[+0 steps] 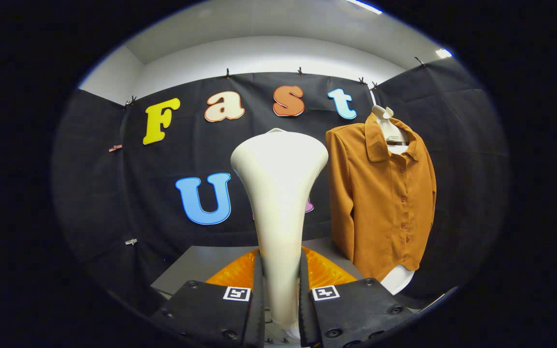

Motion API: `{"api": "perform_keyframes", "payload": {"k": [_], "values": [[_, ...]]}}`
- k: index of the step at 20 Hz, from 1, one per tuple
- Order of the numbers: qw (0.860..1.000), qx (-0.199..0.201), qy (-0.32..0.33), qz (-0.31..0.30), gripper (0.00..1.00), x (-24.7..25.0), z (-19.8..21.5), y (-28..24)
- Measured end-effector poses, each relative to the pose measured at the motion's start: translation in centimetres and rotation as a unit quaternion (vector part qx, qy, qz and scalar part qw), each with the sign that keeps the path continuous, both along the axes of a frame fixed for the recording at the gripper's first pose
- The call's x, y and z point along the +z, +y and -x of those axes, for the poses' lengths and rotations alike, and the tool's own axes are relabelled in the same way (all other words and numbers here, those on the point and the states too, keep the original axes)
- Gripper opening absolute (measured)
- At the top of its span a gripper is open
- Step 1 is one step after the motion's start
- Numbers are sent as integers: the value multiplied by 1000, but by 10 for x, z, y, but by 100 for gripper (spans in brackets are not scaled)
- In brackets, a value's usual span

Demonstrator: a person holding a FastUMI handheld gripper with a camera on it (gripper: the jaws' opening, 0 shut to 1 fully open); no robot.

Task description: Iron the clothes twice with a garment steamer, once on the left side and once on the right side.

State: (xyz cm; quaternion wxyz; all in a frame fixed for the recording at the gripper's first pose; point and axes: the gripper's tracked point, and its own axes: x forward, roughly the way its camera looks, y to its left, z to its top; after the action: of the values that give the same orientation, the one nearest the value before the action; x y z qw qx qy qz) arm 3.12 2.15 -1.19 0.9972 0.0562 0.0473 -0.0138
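A white garment steamer stands upright between my fingers, its narrow handle pinched by both of them and its wide head flaring out above. My gripper is shut on that handle. Beyond the fingers and to the right hangs a rust-brown buttoned shirt on a white mannequin torso, its front facing me. The steamer head is to the left of the shirt and apart from it.
A grey table lies just ahead of the fingers, under the steamer. The mannequin's white base stands at the table's right end. Black cloth walls close the booth behind and on both sides.
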Motion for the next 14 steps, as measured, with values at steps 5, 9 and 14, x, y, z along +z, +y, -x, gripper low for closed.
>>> {"api": "perform_keyframes", "payload": {"k": [5,9,14], "values": [[1000,4,6,14,31,-6,3,22],[1000,3,12,18,31,-7,0,28],[1000,4,5,22,31,0,-1,29]]}}
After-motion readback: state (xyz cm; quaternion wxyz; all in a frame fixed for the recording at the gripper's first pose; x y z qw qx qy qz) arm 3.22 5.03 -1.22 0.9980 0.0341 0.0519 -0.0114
